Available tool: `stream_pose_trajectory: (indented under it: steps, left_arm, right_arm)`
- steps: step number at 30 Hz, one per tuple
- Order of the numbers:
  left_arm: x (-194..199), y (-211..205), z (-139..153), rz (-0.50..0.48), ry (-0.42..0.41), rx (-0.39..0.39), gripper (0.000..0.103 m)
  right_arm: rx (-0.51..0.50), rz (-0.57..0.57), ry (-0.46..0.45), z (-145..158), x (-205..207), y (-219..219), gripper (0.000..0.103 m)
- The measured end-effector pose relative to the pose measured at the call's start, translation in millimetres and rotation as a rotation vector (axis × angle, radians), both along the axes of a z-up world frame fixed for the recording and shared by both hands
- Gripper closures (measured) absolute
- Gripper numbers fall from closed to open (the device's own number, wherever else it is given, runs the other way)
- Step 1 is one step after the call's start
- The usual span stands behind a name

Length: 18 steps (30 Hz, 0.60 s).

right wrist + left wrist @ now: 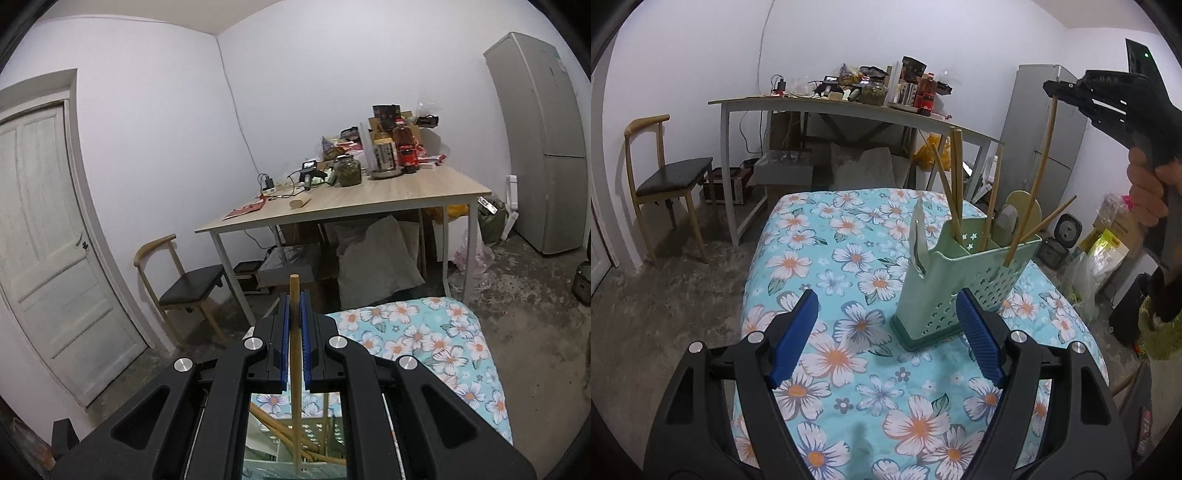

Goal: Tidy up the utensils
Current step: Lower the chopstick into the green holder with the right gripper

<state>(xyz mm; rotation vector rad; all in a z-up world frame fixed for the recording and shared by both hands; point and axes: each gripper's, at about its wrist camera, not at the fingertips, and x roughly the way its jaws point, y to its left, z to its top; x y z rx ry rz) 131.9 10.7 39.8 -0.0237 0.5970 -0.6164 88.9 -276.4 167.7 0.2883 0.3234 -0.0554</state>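
A pale green perforated utensil holder [964,280] stands on the floral tablecloth [849,354] with several wooden chopsticks [956,184] and a flat scoop in it. My left gripper [888,332] is open low over the cloth, its right blue pad close beside the holder's base and nothing between its fingers. My right gripper [1052,88] hangs above the holder, shut on one chopstick [1043,162] whose lower end reaches down into the holder. In the right wrist view that chopstick [294,354] runs upright between the blue pads of my right gripper [294,306], with the holder [295,461] below.
A wooden desk [369,199] piled with jars and bottles stands beyond the table, a chair [668,177] to its left. A grey fridge [543,147] is at the right, bags [1104,254] on the floor beside it, and a white door [48,240] at the left.
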Motion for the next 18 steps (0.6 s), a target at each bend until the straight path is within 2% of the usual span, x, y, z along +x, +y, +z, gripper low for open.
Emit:
stream_pose_trajectory:
  steps: [5,18]
  left_arm:
    - [7.3,0.1,-2.0,0.012,0.012,-0.012,0.030]
    - [20.0,0.0,-7.6,0.034,0.025,-0.013,0.030]
  right_arm:
    - [-0.026,0.006,-0.020,13.2,6.9,3.9,0.097]
    - [-0.034,0.023,-0.012,14.8,36.8,3.1,0.097]
